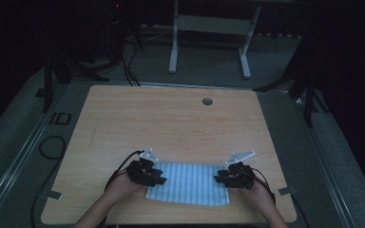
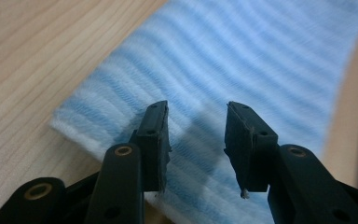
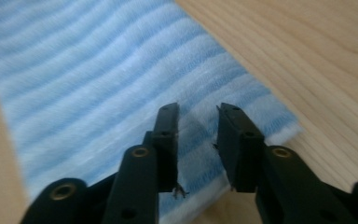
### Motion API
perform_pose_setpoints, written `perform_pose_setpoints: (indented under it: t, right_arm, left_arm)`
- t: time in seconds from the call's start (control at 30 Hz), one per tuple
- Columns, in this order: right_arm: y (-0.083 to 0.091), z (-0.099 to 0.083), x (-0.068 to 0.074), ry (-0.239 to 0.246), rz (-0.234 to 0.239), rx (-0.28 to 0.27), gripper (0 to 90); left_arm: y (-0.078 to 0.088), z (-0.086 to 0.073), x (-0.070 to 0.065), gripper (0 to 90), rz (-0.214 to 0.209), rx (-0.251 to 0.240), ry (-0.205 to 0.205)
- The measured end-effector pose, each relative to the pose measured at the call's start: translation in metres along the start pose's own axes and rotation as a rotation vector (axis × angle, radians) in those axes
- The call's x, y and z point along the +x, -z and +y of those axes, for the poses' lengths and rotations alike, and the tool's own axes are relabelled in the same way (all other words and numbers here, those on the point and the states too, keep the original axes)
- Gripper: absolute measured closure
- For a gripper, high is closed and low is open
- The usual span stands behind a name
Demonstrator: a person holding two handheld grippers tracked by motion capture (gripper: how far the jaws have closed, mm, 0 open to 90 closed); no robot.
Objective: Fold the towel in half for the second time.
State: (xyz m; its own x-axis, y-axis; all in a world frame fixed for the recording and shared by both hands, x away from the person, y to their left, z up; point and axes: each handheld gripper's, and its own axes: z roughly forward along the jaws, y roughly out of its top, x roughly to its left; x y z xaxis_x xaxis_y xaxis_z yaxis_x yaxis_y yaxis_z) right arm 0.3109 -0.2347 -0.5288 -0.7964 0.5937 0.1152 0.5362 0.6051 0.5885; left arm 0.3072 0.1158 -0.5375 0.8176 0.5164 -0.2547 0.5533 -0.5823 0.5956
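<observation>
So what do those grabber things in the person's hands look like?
Both are black. The left gripper and right gripper each end in two flat black jaws with brass-coloured rivets. Each carries a pale grey three-cornered plate on top, and a black cable trails back.

Dim room, near-black at the frame edges. Light wood table [image 1: 171, 118] fills the centre, round cable hole [image 1: 207, 101] near its far edge. Grey carpet floor [image 1: 24, 123] around it. White-legged desk frame [image 1: 209, 33] top centre. Black stands [image 1: 52, 71] upper left and [image 1: 309, 80] upper right, loose cables [image 1: 128, 61] behind.
</observation>
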Motion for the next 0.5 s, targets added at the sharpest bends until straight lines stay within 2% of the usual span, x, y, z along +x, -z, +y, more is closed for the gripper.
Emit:
perform_pose_setpoints:
  t: [0.07, 0.13, 0.2, 0.27, 0.3, 0.37, 0.43, 0.5]
  right_arm:
    - [-0.006, 0.002, -0.002, 0.017, -0.024, 0.001, 67.4]
    - [-0.009, 0.006, -0.005, 0.022, -0.037, 0.005, 67.4]
    - [-0.012, 0.011, -0.010, 0.024, -0.040, 0.009, 67.5]
    - [-0.016, 0.017, -0.014, 0.016, -0.042, 0.004, 67.5]
    - [-0.018, 0.020, -0.016, 0.017, -0.042, 0.005, 67.5]
    - [-0.020, 0.024, -0.017, 0.017, -0.043, 0.007, 67.5]
    - [-0.027, 0.035, -0.022, 0.021, -0.048, 0.012, 67.5]
    - [-0.032, 0.042, -0.026, 0.015, -0.050, 0.013, 67.5]
  left_arm:
    - [-0.002, -0.001, 0.003, 59.4, -0.009, -0.019, 0.018]
    - [-0.001, -0.001, 0.007, 59.5, 0.000, -0.023, 0.023]
    - [0.001, -0.001, 0.011, 59.6, 0.029, -0.029, 0.026]
    - [0.001, 0.000, 0.014, 59.6, 0.032, -0.033, 0.034]
    - [0.003, 0.001, 0.020, 59.6, 0.050, -0.031, 0.037]
    - [0.003, 0.002, 0.022, 59.6, 0.057, -0.028, 0.041]
    - [0.005, 0.004, 0.030, 59.6, 0.082, -0.018, 0.040]
    - [0.007, 0.006, 0.037, 59.6, 0.090, -0.016, 0.047]
